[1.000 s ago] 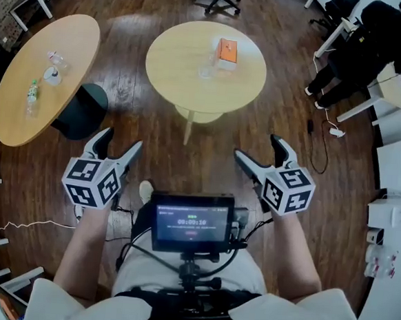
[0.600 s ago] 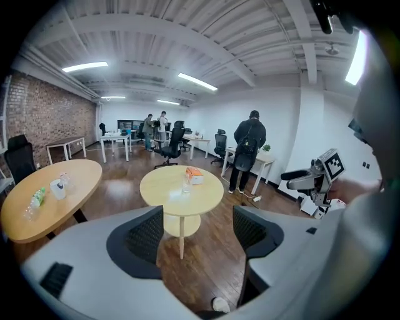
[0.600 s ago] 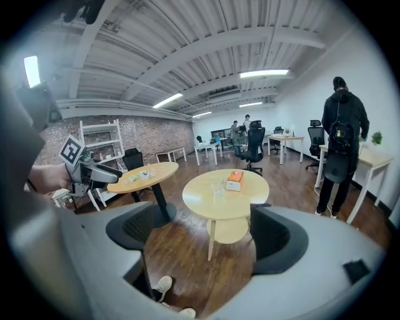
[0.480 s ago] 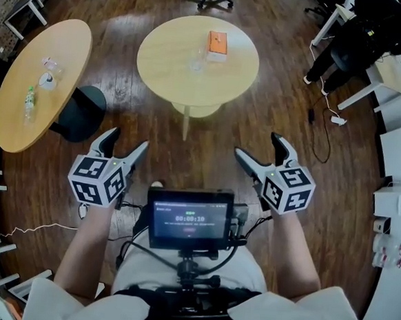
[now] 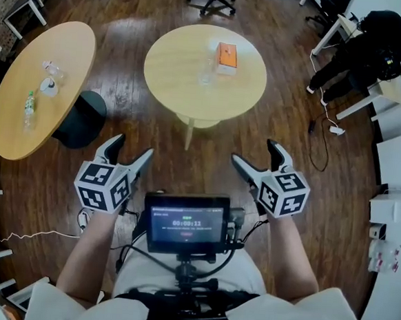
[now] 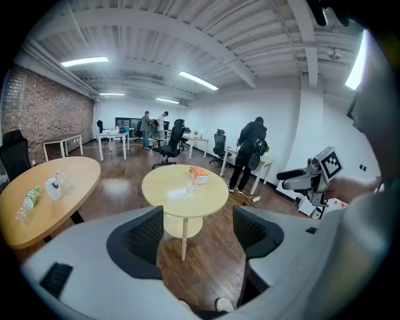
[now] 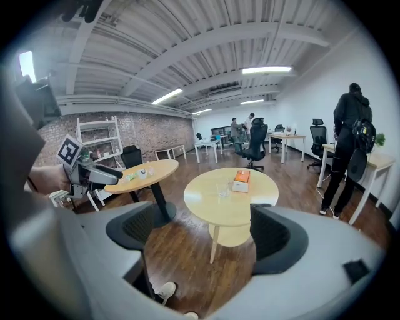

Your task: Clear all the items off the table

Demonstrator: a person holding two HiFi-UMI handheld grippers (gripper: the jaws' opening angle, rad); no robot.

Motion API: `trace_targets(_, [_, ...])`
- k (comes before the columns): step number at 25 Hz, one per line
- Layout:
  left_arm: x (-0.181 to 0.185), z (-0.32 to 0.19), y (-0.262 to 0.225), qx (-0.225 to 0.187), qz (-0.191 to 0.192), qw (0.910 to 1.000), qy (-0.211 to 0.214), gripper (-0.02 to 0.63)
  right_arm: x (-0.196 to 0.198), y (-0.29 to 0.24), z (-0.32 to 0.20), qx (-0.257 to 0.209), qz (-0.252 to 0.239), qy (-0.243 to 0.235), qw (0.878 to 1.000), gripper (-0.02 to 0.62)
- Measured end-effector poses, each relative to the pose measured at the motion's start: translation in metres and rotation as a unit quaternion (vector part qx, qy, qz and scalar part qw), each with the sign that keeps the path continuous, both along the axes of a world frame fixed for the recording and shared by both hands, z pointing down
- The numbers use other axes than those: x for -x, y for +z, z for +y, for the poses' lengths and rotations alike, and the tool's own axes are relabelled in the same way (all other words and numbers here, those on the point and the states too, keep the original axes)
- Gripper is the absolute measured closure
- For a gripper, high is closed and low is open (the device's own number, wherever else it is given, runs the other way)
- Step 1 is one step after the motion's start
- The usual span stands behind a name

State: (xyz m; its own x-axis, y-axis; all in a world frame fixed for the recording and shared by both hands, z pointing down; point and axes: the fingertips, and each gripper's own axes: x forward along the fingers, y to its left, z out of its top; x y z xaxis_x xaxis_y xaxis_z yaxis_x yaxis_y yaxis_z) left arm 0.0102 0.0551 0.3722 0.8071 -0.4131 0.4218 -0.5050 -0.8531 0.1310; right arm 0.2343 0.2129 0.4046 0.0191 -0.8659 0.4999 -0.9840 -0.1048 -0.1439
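- The orange box [image 5: 226,56] and a clear glass [image 5: 207,72] stood close together on the far half of the round table [image 5: 172,78], and nothing had been lifted off it.
- The table had slid a little lower in the head view than half a second before. We read that as our approach barely begun, with the clearing itself still ahead.
- Bare wooden floor [image 5: 186,163] lay between the table and us.
- We held the left gripper [image 5: 132,148] and right gripper [image 5: 254,152] out over that floor, well short of the table. Each had its jaws spread with nothing between them, and both had drifted only slightly inward.
- To the left, a longer table [image 5: 64,48] carried a bottle [image 5: 30,101].
- At the right, a person in dark clothes [image 5: 365,48] bent over a desk.
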Motion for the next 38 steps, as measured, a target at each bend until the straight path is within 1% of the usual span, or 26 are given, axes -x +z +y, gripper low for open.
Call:
trace_targets(13, [0.039,-0.083,0.001,0.010,0.002,0.9989,0.046,0.255,0.055,0.002,-0.096,0.013,0.004,0.022,1.000,0.106])
trace_targets(16, [0.048,-0.092,0.008,0.017,0.005,0.9977,0.065,0.255,0.072,0.001,-0.108,0.014,0.009,0.029,0.999,0.106])
trace_targets(19, [0.044,-0.099,0.015,0.021,0.010,0.9957,0.090,0.255,0.082,0.000,-0.113,0.013,0.010,0.045,0.999,0.106])
trace_targets(24, [0.017,-0.098,0.030,0.037,0.017,0.9904,0.132,0.255,0.085,0.009,-0.101,0.030,0.008,0.066,0.997,0.106])
trace_targets(29, [-0.026,-0.100,0.041,0.034,0.015,0.9859,0.163,0.255,0.061,0.015,-0.096,0.038,0.002,0.084,0.996,0.106])
trace_targets(33, [-0.071,-0.106,0.056,0.038,0.020,0.9836,0.175,0.247,0.039,0.017,-0.104,0.037,-0.001,0.076,0.996,0.106])
trace_targets(35, [-0.098,-0.108,0.062,0.037,0.025,0.9829,0.179,0.226,0.024,0.020,-0.108,0.040,-0.003,0.066,0.997,0.106])
trace_targets(38, [-0.143,-0.113,0.074,0.030,0.036,0.9828,0.178,0.174,-0.005,0.029,-0.116,0.050,-0.010,0.052,0.997,0.106])
